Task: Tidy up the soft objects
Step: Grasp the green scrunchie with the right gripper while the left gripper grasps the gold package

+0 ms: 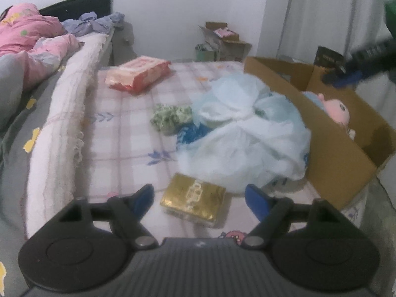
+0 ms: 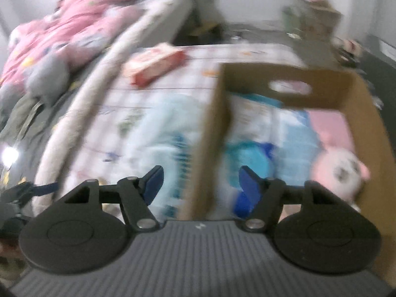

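My left gripper [image 1: 199, 196] is open and empty, low over the checked sheet [image 1: 118, 133], with a gold packet [image 1: 194, 201] lying between its fingers. Beyond it lie a pale blue plastic bag [image 1: 250, 128], a green knitted bundle [image 1: 170, 117] and a red tissue pack [image 1: 138, 74]. A cardboard box [image 1: 341, 158] at the right holds a pink plush toy [image 1: 337, 111]. My right gripper [image 2: 200, 180] is open and empty above the box's left wall [image 2: 210, 133]; its view is blurred. Inside the box are the pink plush [image 2: 341, 168] and blue packets [image 2: 250, 153].
A pink quilt [image 1: 32, 42] and purple clothes [image 1: 94, 22] lie on the bed at the left, with a white rolled blanket [image 1: 64, 113] along its edge. Cardboard boxes [image 1: 222, 39] stand on the floor by the far wall. The right gripper shows over the box [image 1: 366, 61].
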`<control>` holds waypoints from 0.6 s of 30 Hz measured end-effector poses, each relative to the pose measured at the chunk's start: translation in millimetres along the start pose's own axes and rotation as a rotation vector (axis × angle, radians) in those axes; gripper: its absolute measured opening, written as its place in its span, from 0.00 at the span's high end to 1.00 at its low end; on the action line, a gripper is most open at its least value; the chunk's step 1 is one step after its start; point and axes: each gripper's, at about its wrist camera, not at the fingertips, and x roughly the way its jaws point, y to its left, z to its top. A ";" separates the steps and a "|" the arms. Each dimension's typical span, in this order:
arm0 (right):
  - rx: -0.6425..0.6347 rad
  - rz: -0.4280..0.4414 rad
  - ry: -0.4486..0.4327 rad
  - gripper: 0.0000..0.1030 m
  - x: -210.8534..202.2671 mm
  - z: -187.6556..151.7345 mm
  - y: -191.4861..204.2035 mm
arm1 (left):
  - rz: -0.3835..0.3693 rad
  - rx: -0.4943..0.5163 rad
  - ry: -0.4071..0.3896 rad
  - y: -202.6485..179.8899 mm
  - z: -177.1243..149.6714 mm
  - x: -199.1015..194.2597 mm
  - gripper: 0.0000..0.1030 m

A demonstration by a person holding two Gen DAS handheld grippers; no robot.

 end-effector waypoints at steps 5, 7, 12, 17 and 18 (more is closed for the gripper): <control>-0.138 0.087 0.051 0.23 31.4 29.8 62.3 | 0.000 0.109 0.026 -9.0 -4.5 20.4 0.11; -0.179 0.121 0.074 0.20 46.5 44.1 82.3 | 0.018 0.158 0.023 -13.9 -4.2 28.4 0.07; -0.262 0.193 0.134 0.16 99.8 84.0 122.3 | 0.041 0.269 0.028 -22.3 -1.8 49.6 0.03; -0.298 0.194 0.215 0.16 166.9 111.0 143.1 | 0.043 0.283 0.076 -18.4 -0.9 71.4 0.03; -0.311 0.189 0.226 0.16 179.1 114.1 145.8 | 0.032 0.278 0.090 -16.5 -1.5 75.6 0.03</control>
